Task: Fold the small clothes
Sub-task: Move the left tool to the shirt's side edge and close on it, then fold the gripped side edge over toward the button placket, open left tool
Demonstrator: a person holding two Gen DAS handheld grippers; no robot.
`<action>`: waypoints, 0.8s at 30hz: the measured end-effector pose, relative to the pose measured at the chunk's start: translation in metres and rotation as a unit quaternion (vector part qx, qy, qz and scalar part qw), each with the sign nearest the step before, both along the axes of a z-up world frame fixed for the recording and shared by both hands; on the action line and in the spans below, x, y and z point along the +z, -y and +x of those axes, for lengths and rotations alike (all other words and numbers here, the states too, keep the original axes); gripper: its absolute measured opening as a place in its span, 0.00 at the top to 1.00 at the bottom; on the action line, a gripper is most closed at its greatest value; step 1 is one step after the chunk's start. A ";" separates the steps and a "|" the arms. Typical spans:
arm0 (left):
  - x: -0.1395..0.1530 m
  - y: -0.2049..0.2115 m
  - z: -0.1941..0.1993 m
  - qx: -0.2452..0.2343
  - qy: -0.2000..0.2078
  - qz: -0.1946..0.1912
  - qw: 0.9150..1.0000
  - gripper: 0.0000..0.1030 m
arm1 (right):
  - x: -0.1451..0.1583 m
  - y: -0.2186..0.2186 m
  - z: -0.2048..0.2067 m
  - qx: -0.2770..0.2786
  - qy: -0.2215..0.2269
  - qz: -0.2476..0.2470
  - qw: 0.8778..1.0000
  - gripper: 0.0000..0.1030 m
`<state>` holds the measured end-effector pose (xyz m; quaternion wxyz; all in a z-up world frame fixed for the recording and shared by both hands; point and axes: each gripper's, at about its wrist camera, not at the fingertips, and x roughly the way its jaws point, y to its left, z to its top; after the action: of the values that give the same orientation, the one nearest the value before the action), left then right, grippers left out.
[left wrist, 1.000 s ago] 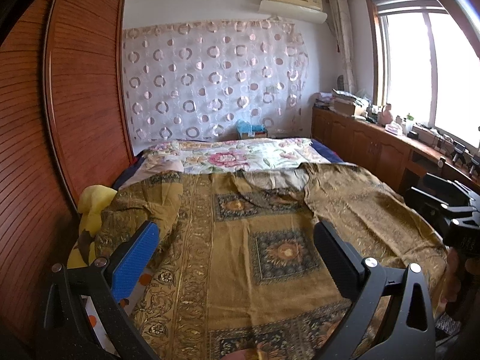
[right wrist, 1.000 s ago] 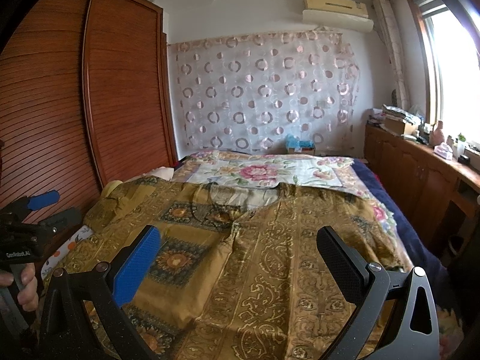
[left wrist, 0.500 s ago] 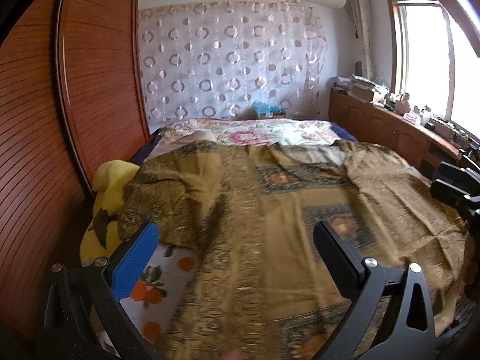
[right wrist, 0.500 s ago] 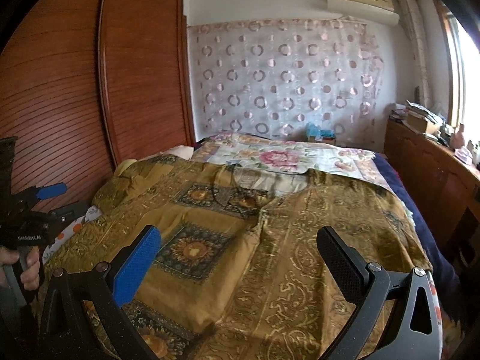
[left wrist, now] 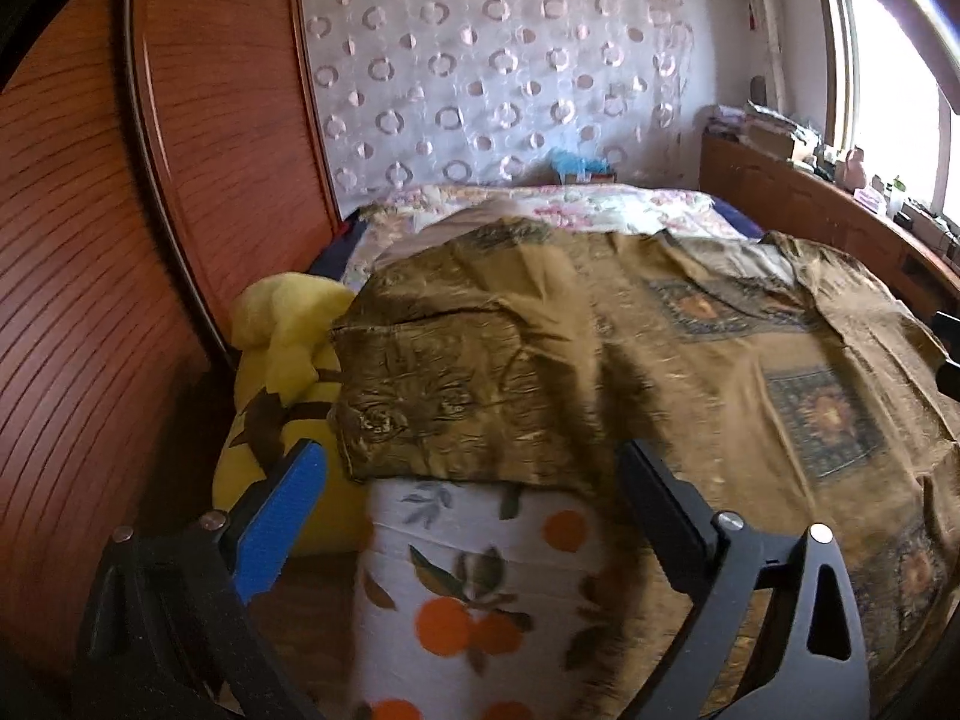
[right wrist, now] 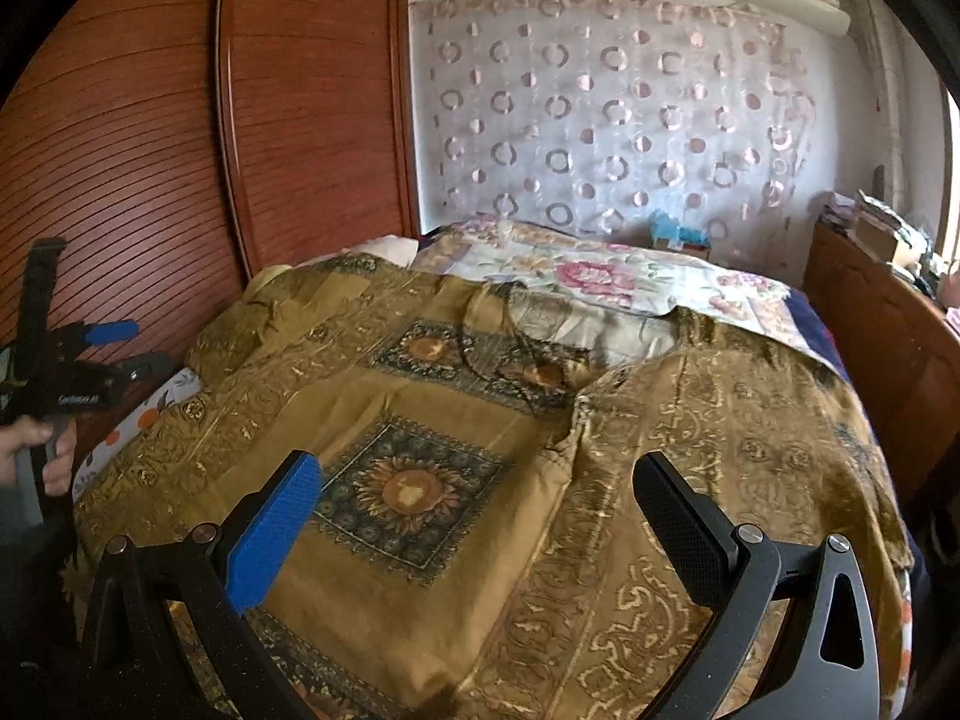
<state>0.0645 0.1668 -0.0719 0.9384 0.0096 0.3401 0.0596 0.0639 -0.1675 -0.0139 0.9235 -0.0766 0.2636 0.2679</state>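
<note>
A golden-brown patterned top [right wrist: 420,480] with dark flower squares lies spread flat on the bed, neckline [right wrist: 540,324] toward the far end. Its left sleeve [left wrist: 456,384] hangs crumpled over the bed's near left corner. My left gripper [left wrist: 474,498] hovers just short of that sleeve, jaws wide but closing. The sleeve's hem and the orange-print sheet [left wrist: 480,576] show between the fingers, and the pads touch nothing. My right gripper [right wrist: 477,516] stands open low over the middle of the top, with nothing gripped. The left gripper [right wrist: 90,360] also shows at the left edge, held by a hand [right wrist: 36,450].
A red-brown slatted wardrobe [left wrist: 90,240] runs close along the bed's left side. A yellow plush toy [left wrist: 282,336] is wedged between them. A floral quilt [right wrist: 600,276] covers the bed's far end, under a circle-patterned curtain [right wrist: 600,108]. A wooden cabinet [right wrist: 888,324] lines the right.
The left gripper has swung left and down, from over the middle of the top to its left sleeve at the bed corner. The right gripper has shifted a little and turned left.
</note>
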 end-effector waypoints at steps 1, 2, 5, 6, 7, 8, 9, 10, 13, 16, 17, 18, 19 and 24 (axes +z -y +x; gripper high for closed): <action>0.000 -0.003 0.002 0.002 -0.005 -0.001 1.000 0.11 | 0.000 0.000 0.000 0.003 -0.002 -0.001 1.000 0.00; -0.002 -0.008 0.006 0.004 -0.010 -0.002 1.000 0.12 | 0.001 0.000 0.000 0.007 -0.004 -0.002 1.000 0.00; -0.006 -0.017 0.016 0.007 -0.027 -0.004 1.000 0.16 | 0.000 -0.002 -0.001 0.020 -0.009 -0.006 1.000 0.00; -0.008 -0.020 0.019 0.006 -0.033 -0.008 0.999 0.17 | -0.001 -0.003 0.000 0.023 -0.010 -0.008 1.000 0.00; -0.011 -0.025 0.022 0.009 -0.040 -0.011 0.999 0.19 | -0.001 -0.003 0.000 0.027 -0.013 -0.011 1.000 0.00; -0.014 -0.028 0.026 0.012 -0.050 -0.014 0.999 0.21 | -0.001 -0.003 -0.001 0.030 -0.015 -0.014 0.999 0.00; -0.017 -0.031 0.029 0.012 -0.058 -0.016 0.998 0.22 | -0.001 -0.003 -0.002 0.034 -0.016 -0.016 0.999 0.00; -0.020 -0.032 0.032 0.011 -0.066 -0.018 0.998 0.25 | -0.001 -0.004 -0.002 0.037 -0.017 -0.017 0.999 0.00; -0.029 -0.035 0.043 0.009 -0.093 -0.019 0.995 0.32 | 0.000 -0.005 -0.002 0.046 -0.021 -0.017 0.999 0.00; -0.033 -0.037 0.050 0.003 -0.106 -0.026 0.994 0.39 | 0.001 -0.004 -0.004 0.055 -0.024 -0.018 0.998 0.00; -0.035 -0.038 0.052 0.003 -0.111 -0.028 0.993 0.42 | 0.001 -0.006 -0.004 0.057 -0.025 -0.018 0.998 0.00; -0.035 -0.037 0.053 -0.001 -0.114 -0.028 0.993 0.46 | 0.002 -0.007 -0.004 0.061 -0.026 -0.017 0.998 0.00; -0.036 -0.037 0.053 -0.005 -0.113 -0.031 0.993 0.51 | 0.002 -0.008 -0.004 0.066 -0.027 -0.016 0.997 0.00; -0.034 -0.035 0.055 -0.019 -0.113 -0.033 0.993 0.84 | 0.003 -0.014 -0.005 0.083 -0.029 -0.020 0.996 0.00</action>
<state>0.1195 0.2015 -0.1060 0.8947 -0.0088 0.4456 0.0293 0.0589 -0.1538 -0.0113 0.8885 -0.1090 0.2879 0.3404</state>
